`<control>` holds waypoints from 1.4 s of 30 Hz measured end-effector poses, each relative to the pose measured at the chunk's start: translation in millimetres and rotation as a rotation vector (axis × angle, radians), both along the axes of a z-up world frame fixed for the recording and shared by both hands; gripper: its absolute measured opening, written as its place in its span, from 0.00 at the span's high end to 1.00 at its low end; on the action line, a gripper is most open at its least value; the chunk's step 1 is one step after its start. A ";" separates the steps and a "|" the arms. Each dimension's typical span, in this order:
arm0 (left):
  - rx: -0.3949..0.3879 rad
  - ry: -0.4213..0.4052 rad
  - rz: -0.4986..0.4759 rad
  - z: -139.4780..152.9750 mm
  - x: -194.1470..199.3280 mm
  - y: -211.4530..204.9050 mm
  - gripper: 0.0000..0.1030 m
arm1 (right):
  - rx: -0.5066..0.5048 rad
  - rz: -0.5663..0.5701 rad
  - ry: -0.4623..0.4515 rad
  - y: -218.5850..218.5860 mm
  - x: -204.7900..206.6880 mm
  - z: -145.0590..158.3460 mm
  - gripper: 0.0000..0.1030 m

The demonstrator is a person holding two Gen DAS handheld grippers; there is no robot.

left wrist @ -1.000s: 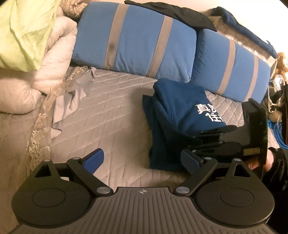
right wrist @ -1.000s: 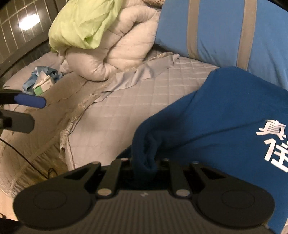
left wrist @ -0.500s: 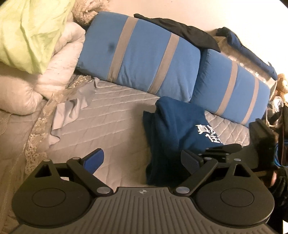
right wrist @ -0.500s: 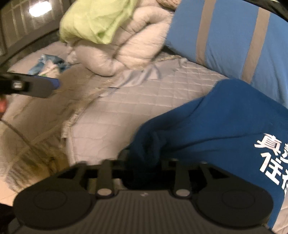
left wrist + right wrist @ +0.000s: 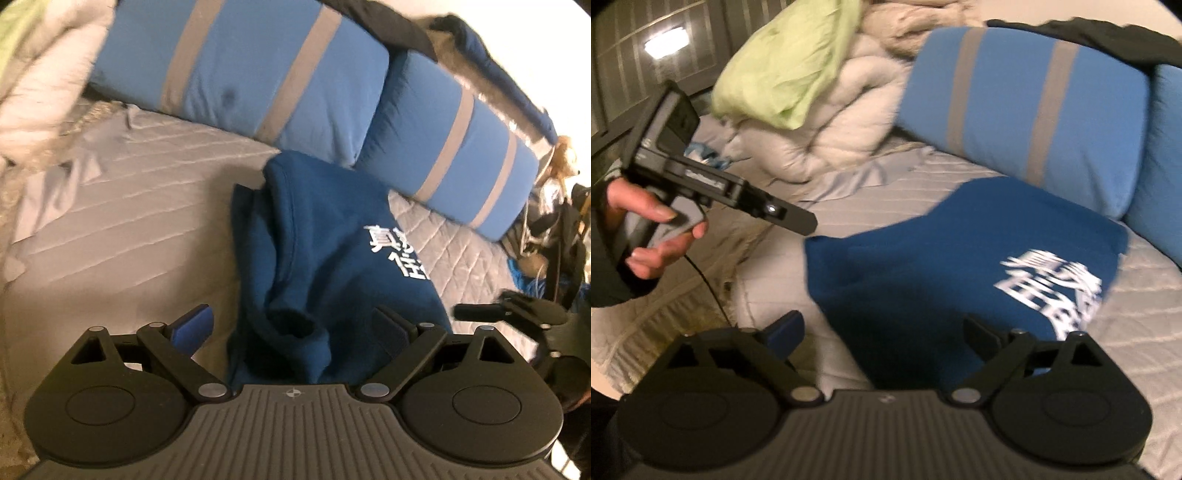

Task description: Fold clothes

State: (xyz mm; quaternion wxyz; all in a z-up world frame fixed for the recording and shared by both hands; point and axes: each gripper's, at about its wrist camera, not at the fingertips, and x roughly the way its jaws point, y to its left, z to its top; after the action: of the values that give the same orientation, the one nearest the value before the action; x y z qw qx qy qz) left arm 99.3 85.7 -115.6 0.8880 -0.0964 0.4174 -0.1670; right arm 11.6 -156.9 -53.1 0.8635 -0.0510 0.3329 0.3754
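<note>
Left wrist view: navy sweatshirt (image 5: 325,258), soft and thick; both grippers (image 5: 295,328) (image 5: 882,332) splayed, empty; you pinch bunched cuff (image 5: 295,325).

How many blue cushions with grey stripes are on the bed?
2. One blue cushion stands at the back, left of the folded navy sweatshirt; the second cushion lies to its right, behind the sweatshirt. More could be hidden outside the view.
</note>
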 end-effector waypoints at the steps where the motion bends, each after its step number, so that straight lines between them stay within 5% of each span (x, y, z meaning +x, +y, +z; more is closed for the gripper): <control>1: 0.026 0.004 -0.006 -4.4 4.1 -4.0 0.10 | 0.004 -0.018 0.005 -4.6 1.9 -1.1 0.05; 7: 0.186 0.081 0.011 -44.9 13.7 -11.0 0.14 | 0.027 -0.125 0.033 -32.0 13.4 -7.7 0.05; 12: 0.160 0.084 0.032 -66.7 8.0 2.9 0.12 | 0.047 -0.215 0.057 -54.8 22.9 -13.2 0.05; 17: 0.166 0.072 0.021 -64.1 6.1 7.9 0.12 | 0.119 -0.333 0.112 -70.4 44.5 -21.9 0.03; 25: 0.285 0.001 -0.005 -34.1 10.1 -0.7 0.13 | 0.203 -0.475 0.242 -77.1 83.7 -59.4 0.03; 29: 0.171 -0.116 -0.093 -5.0 13.1 -2.5 0.14 | 0.229 -0.490 0.298 -75.3 89.7 -81.8 0.03; 33: 0.089 -0.120 -0.201 -3.1 32.0 -6.6 0.15 | 0.259 -0.486 0.308 -78.0 90.1 -88.0 0.03; 35: 0.081 -0.113 -0.236 -9.0 39.2 -10.5 0.31 | 0.252 -0.472 0.286 -78.4 89.2 -87.2 0.03; 36: 0.090 -0.106 -0.248 -12.3 42.8 -13.6 0.47 | 0.248 -0.466 0.275 -78.3 88.1 -86.6 0.03; 42: 0.121 -0.025 -0.262 -33.0 59.2 -22.5 0.51 | 0.265 -0.458 0.284 -81.3 87.6 -87.0 0.03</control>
State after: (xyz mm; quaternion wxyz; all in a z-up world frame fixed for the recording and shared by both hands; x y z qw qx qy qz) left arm 158.5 63.2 -148.6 0.8678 0.0145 0.4248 -0.2573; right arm 99.2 -238.1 -140.2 0.8696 0.1917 0.4012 0.2146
